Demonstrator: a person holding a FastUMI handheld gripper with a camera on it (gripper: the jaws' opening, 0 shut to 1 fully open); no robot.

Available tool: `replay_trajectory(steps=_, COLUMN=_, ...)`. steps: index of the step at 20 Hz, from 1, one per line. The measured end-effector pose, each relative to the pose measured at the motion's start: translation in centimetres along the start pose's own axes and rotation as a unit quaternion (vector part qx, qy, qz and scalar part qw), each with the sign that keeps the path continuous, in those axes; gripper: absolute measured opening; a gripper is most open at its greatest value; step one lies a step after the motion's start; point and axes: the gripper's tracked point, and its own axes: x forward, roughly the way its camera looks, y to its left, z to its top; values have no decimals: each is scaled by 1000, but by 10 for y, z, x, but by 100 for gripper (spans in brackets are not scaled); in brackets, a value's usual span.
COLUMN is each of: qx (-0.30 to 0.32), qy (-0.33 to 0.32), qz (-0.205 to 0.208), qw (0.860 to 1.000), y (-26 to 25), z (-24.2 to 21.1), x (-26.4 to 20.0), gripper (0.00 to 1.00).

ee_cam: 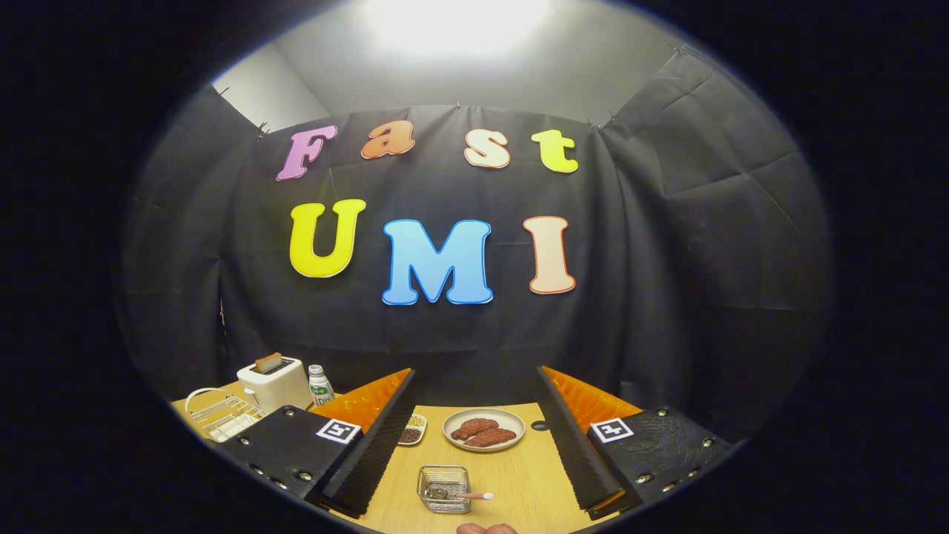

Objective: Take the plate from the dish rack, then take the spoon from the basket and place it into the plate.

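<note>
Spoon (463, 495) in basket (444, 488), between spread fingers of hand-held gripper (474, 445).

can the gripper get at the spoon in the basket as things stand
Probably yes. The gripper is open, its jaws spread wide, and the small wire basket sits on the table between them with the spoon lying across it, handle sticking out over the rim. Nothing blocks the way; the plate of food lies beyond.

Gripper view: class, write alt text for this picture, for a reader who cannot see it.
The open gripper hovers over a wooden table, its fingers apart around a small wire basket holding a spoon. Beyond the basket lies a plate of reddish food beside a small dish; a toaster, bottle and white dish rack stand further off.
</note>
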Motion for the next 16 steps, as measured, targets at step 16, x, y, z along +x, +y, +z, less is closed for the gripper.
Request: replay_trajectory(steps=16, qx=38, qy=235, qz=102, qw=966, y=151, z=-62, x=16, gripper=97)
